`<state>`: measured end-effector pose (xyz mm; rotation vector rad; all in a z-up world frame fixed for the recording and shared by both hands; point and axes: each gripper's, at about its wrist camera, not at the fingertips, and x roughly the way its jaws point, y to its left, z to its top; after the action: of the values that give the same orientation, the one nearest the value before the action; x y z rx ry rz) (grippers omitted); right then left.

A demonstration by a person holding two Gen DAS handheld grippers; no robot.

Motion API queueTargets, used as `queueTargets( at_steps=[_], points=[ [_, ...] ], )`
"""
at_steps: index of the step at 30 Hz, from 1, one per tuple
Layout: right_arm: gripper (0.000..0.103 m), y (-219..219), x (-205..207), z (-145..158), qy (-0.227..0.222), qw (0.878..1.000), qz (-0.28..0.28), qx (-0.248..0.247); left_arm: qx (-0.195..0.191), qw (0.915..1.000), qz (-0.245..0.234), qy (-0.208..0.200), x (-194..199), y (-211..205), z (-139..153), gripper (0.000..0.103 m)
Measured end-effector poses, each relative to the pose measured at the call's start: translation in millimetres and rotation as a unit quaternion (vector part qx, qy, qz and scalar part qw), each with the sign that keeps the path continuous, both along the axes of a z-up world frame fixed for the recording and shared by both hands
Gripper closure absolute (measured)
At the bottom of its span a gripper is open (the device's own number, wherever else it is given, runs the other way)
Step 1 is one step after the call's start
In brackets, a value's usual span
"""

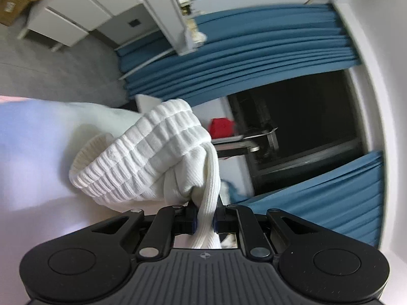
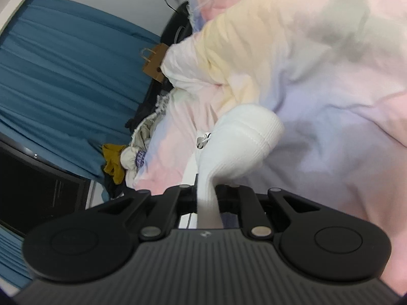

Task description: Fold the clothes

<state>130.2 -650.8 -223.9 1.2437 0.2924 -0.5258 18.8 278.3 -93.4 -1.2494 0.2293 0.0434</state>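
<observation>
Your left gripper [image 1: 204, 216] and right gripper [image 2: 206, 198] each pinch the white knit garment [image 1: 142, 157], which hangs lifted above the pastel bed cover [image 2: 330, 127]. Maintain both pinches, draw the fabric taut and level, then lower it flat before folding.

A white ribbed knit garment [image 1: 152, 152], bunched with its elastic waistband gathered, hangs lifted above the pastel bedding [image 2: 330, 101].
</observation>
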Motion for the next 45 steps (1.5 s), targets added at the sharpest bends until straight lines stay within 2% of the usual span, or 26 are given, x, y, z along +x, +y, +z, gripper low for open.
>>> queueTargets(
  at_steps=[3, 5, 6, 10, 11, 14, 17, 19, 22, 25, 27, 29, 34, 39, 43, 45],
  points=[
    [0.092, 0.9, -12.9, -2.7, 0.009, 1.0, 0.003, 0.022, -0.032, 0.9982, -0.015, 0.05, -15.3, 11.9, -13.6, 0.091],
    [0.092, 1.6, -21.5, -4.5, 0.015, 0.999, 0.006, 0.036, -0.04, 0.9969, -0.02, 0.064, -26.2, 15.9, -11.2, 0.09],
    [0.092, 1.9, -25.8, -5.4, 0.018, 0.999, 0.007, 0.044, -0.023, 0.997, -0.024, 0.07, -31.3, 13.4, -5.7, 0.088],
    [0.092, -3.1, -26.7, -12.6, 0.022, 0.998, 0.01, 0.058, 0.026, 0.9964, -0.025, 0.077, -57.6, 3.6, 13.2, 0.066],
    [0.092, -3.9, -27.2, -13.8, 0.021, 0.998, 0.011, 0.06, 0.035, 0.9963, -0.023, 0.076, -65.2, 1.1, 17.8, 0.065],
    [0.092, -5.5, -24.6, -16.0, 0.024, 0.998, 0.017, 0.055, 0.077, 0.994, -0.024, 0.074, -88.2, -16.6, 36.6, 0.053],
    [0.092, -7.6, -23.4, -19.0, 0.023, 0.998, 0.02, 0.059, 0.137, 0.9861, -0.043, 0.084, -88.8, -48.5, 59.9, 0.05],
    [0.092, -11.1, -22.6, -22.1, 0.018, 0.998, 0.023, 0.059, 0.189, 0.9761, -0.06, 0.088, -90.1, -71.4, 75.9, 0.05],
    [0.092, -15.3, -21.7, -24.9, 0.012, 0.998, 0.028, 0.057, 0.265, 0.9568, -0.082, 0.088, -66.7, -104.8, 99.3, 0.05],
    [0.092, -17.9, -23.1, -26.6, 0.005, 0.998, 0.032, 0.054, 0.315, 0.9384, -0.118, 0.077, -35.9, -145.8, 106.9, 0.05],
    [0.092, -19.0, -23.3, -27.9, 0.002, 0.998, 0.031, 0.057, 0.335, 0.928, -0.143, 0.077, -9.3, -171.4, 104.9, 0.05],
    [0.092, -19.8, -22.8, -28.9, 0.0, 0.998, 0.03, 0.061, 0.354, 0.9165, -0.169, 0.076, 14.7, -199.4, 96.4, 0.049],
    [0.092, -20.1, -19.9, -26.6, -0.005, 0.998, 0.033, 0.051, 0.432, 0.8694, -0.221, 0.096, 65.5, -265.4, 55.1, 0.049],
    [0.092, -18.4, -16.6, -24.5, 0.0, 0.999, 0.038, 0.028, 0.475, 0.8371, -0.249, 0.105, 94.7, -292.3, 11.7, 0.049],
    [0.092, -11.6, -12.3, -13.8, 0.007, 0.999, 0.044, -0.012, 0.483, 0.8271, -0.265, 0.112, 103.1, -290.2, -10.3, 0.048],
    [0.092, -7.2, -9.9, -6.8, 0.009, 0.998, 0.047, -0.035, 0.466, 0.8351, -0.269, 0.114, 108.5, -284.3, -15.9, 0.048]
  ],
)
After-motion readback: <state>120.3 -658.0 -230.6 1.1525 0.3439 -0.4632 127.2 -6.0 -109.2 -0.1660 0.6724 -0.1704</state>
